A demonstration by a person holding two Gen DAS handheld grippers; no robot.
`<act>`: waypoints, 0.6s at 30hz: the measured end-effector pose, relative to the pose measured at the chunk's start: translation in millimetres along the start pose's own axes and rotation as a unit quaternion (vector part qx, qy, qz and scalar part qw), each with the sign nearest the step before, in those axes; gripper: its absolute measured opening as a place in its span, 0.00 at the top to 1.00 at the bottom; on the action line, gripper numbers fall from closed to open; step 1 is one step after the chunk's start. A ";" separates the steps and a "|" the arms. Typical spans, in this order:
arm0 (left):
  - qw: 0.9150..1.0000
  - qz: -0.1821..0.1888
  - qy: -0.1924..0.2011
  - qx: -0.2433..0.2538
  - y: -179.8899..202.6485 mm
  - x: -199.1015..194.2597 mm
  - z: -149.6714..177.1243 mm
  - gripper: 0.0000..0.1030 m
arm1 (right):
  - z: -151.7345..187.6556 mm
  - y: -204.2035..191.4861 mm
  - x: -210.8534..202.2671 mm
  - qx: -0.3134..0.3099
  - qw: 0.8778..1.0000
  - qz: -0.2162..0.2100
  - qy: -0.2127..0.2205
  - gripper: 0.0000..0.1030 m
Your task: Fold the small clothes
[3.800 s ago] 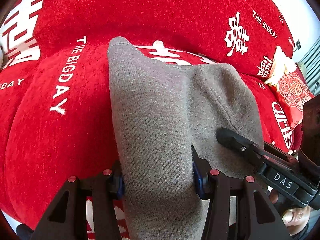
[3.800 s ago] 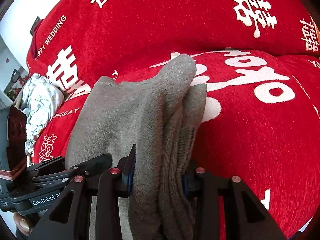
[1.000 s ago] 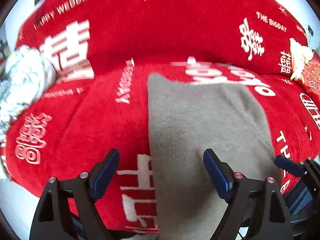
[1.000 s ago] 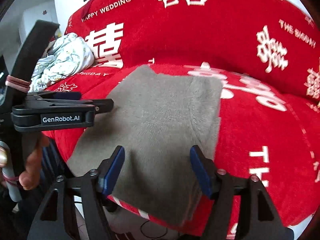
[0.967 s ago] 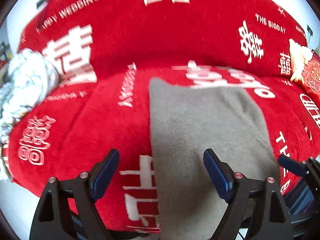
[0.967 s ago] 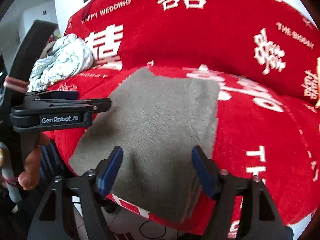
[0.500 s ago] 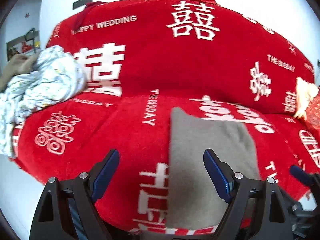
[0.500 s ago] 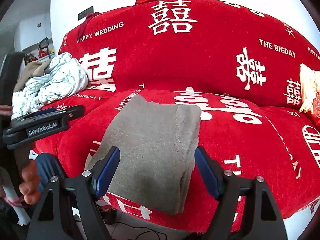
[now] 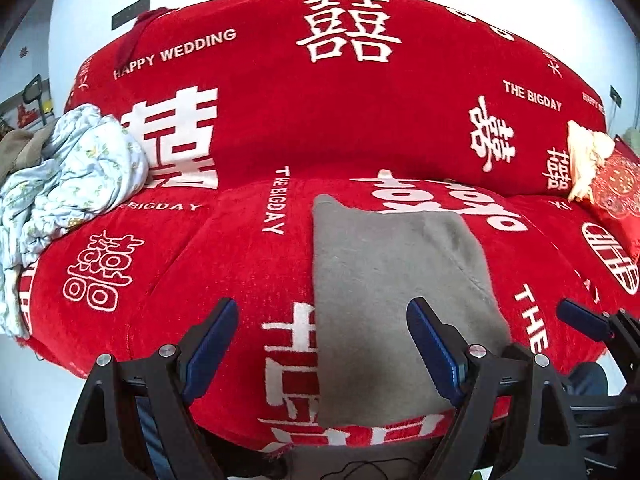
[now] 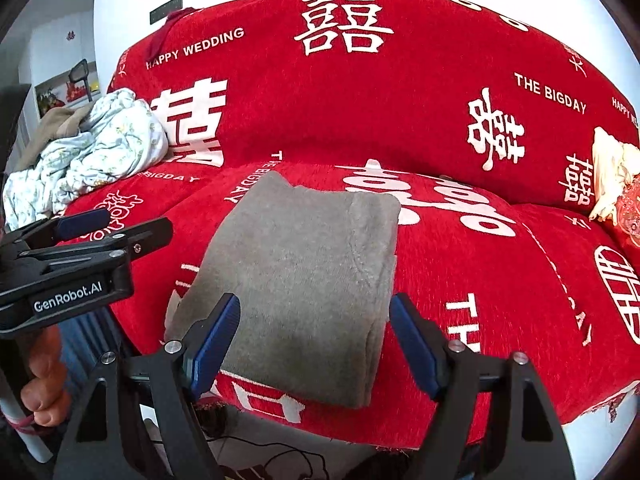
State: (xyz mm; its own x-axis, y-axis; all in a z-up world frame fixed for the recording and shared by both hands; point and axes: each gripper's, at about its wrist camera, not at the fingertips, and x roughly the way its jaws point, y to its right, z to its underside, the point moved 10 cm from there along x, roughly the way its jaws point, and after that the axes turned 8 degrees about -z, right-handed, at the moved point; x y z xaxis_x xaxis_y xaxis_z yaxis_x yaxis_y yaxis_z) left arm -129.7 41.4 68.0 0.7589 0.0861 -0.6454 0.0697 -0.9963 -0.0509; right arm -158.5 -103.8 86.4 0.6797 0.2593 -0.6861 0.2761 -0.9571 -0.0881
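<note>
Both grippers have let go of the grey garment and pulled back since a few seconds ago. From the left wrist, the left gripper (image 9: 322,322) stands wide and empty, the folded grey garment (image 9: 394,292) lying flat on the red sofa cover (image 9: 240,264) toward 1 o'clock. From the right wrist, the right gripper (image 10: 315,324) is wide, holding nothing, garment at 12 o'clock; crumpled floral cloth (image 10: 92,152) at 10 o'clock.
</note>
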 end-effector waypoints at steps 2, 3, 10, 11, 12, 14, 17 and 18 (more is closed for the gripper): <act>1.000 0.006 -0.002 0.004 4.1 -1.0 2.1 0.16 | 2.5 -1.1 -0.2 0.000 1.000 0.002 -0.002 0.22; 1.000 0.008 -0.004 0.005 5.5 -1.2 2.7 0.16 | 3.0 -1.1 0.1 0.000 1.000 0.002 -0.003 0.22; 1.000 0.016 -0.008 0.014 13.7 -2.3 10.2 0.16 | 8.0 1.5 0.7 0.006 1.000 0.003 -0.008 0.22; 1.000 0.016 -0.008 0.013 14.2 -2.3 11.3 0.16 | 8.4 1.4 0.8 0.006 1.000 0.002 -0.008 0.22; 1.000 0.015 -0.008 0.011 13.8 -2.1 12.1 0.16 | 8.8 1.6 0.9 0.006 1.000 0.003 -0.009 0.22; 1.000 0.014 -0.010 0.010 13.7 -1.9 13.7 0.16 | 9.5 1.5 0.9 0.006 1.000 0.003 -0.009 0.22; 1.000 0.011 -0.013 0.008 12.9 -0.7 15.6 0.16 | 10.5 0.3 1.3 0.005 1.000 0.004 -0.010 0.22; 1.000 0.010 -0.014 0.009 12.8 -0.7 16.1 0.16 | 11.0 0.1 1.6 0.004 1.000 0.004 -0.011 0.22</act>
State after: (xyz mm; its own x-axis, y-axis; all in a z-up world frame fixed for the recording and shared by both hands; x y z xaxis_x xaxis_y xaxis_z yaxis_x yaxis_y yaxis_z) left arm -139.7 28.5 55.5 0.7420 0.0659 -0.6671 0.0428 -0.9978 -0.0509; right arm -164.9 -104.9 77.4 0.6670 0.2480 -0.7026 0.2640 -0.9605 -0.0884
